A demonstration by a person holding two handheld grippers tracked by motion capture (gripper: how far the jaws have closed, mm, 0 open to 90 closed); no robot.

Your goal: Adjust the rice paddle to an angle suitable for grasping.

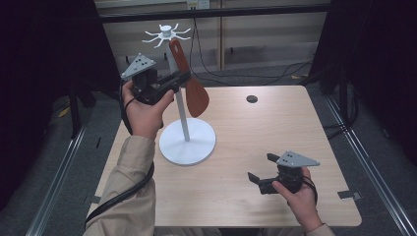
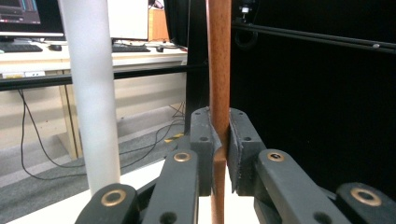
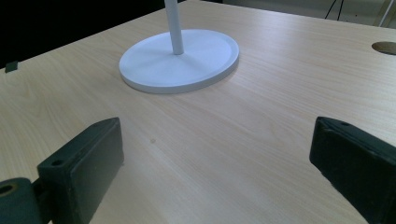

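in the upper left of the high view the left gripper (image 1: 178,78) is clamped on the handle of a brown wooden spatula (image 1: 195,98), which hangs blade-down beside the white pole of a hook stand (image 1: 187,142); the handle's top end sits right under the ring of white hooks (image 1: 167,34) at the top centre of the frame, though whether its hole is already over a hook is too small to tell. the left gripper view shows the pads pinching the spatula (image 2: 218,70) handle near the middle of the frame, with the stand's pole (image 2: 89,93) just to the left and not touching it. the right gripper (image 1: 260,169) rests low over the wooden table (image 1: 275,128) at the lower right of the high view, jaws spread wide and holding nothing; in the right gripper view its two jaws sit at the bottom corners with bare tabletop between them and the stand's round base (image 3: 180,60) in the upper middle. this looks like the hanging step. the next move likely calls for settling the handle's end onto a hook, then letting go gently so the spatula swings free without knocking the pole.
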